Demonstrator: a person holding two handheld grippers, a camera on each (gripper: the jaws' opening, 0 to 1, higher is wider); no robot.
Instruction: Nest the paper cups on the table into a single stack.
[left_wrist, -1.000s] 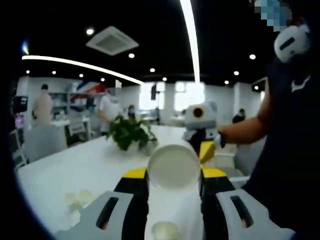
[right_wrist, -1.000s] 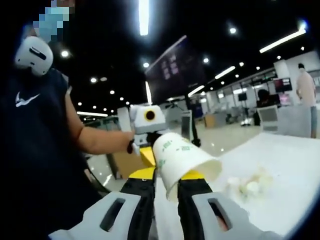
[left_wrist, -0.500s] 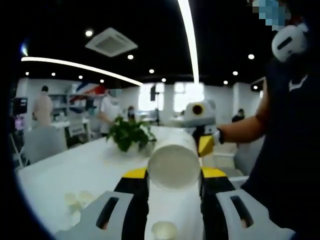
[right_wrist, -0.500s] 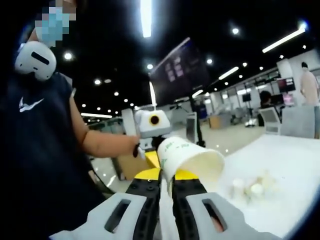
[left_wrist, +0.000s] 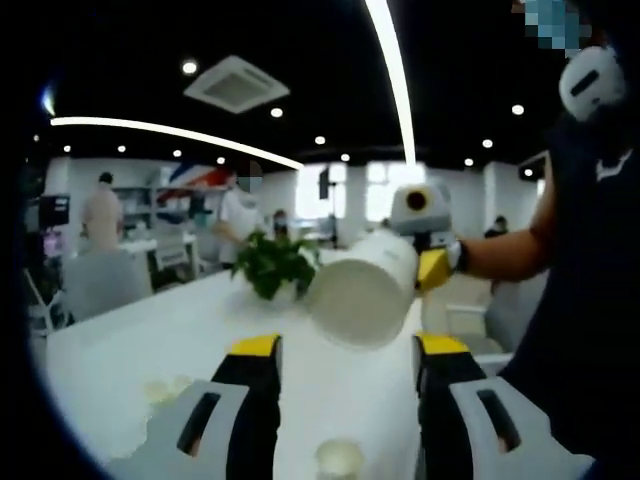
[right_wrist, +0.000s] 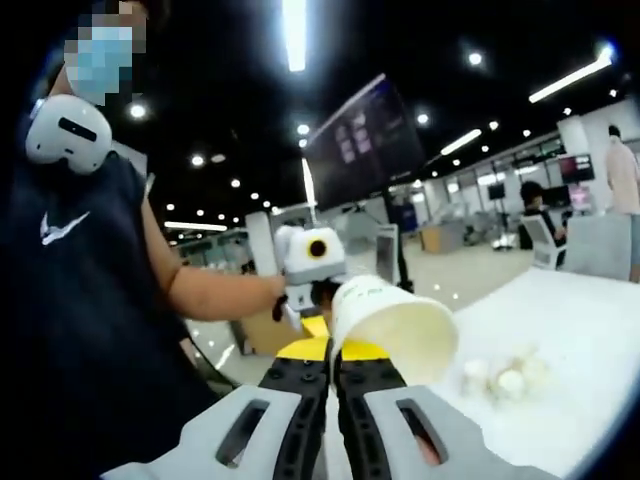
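Note:
A white paper cup (left_wrist: 360, 290) hangs above the table with its closed bottom facing the left gripper view. My left gripper (left_wrist: 348, 348) is open, its jaws spread wide below the cup and not touching it. The right gripper (left_wrist: 430, 268) reaches in from the right and holds that cup's far end. In the right gripper view the cup (right_wrist: 395, 325) lies on its side, mouth turned right, and my right gripper (right_wrist: 333, 352) is shut on its wall. The left gripper (right_wrist: 312, 262) shows just behind it. Whether a second cup is nested inside is hidden.
More paper cups stand on the white table (left_wrist: 130, 340): a cluster (left_wrist: 165, 388) at the left, one (left_wrist: 340, 458) near the jaws, and a group (right_wrist: 505, 375) at the right. A potted plant (left_wrist: 275, 265) stands further back. The person's arm (right_wrist: 215, 290) and body are close by.
My left gripper has opened and let go of the cup, which now stays with the right gripper. The right jaws have closed tighter on the cup wall.

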